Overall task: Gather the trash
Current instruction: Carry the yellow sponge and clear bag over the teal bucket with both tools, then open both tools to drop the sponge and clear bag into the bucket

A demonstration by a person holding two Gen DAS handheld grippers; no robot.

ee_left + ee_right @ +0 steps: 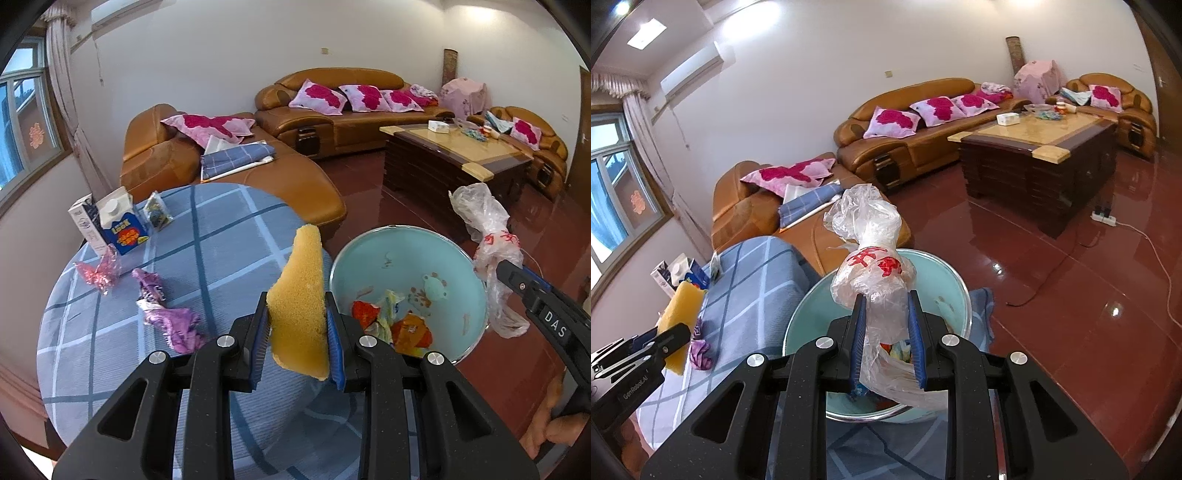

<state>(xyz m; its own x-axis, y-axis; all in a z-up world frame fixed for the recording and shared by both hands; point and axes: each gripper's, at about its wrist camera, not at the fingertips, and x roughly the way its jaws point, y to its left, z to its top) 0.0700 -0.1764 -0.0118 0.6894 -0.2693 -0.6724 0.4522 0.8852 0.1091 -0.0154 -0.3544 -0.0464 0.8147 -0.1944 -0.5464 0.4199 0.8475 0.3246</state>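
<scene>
Sponge (299,295) clamped in left hand-held gripper (297,332) beside basin rim (334,266); right hand-held gripper (886,332) pinches bag (875,266).

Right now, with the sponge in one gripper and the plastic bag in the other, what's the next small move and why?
Probably open the right gripper: its plastic bag already hangs over the teal basin, which holds other wrappers, so it should drop in.

Both grippers (297,325) (886,343) point downward, jaws clamped.

My home living room, tan leather sofas (332,110) with floral cushions (317,96), wooden coffee table (454,147), curtained window (26,122), wall air conditioner (692,70).
</scene>
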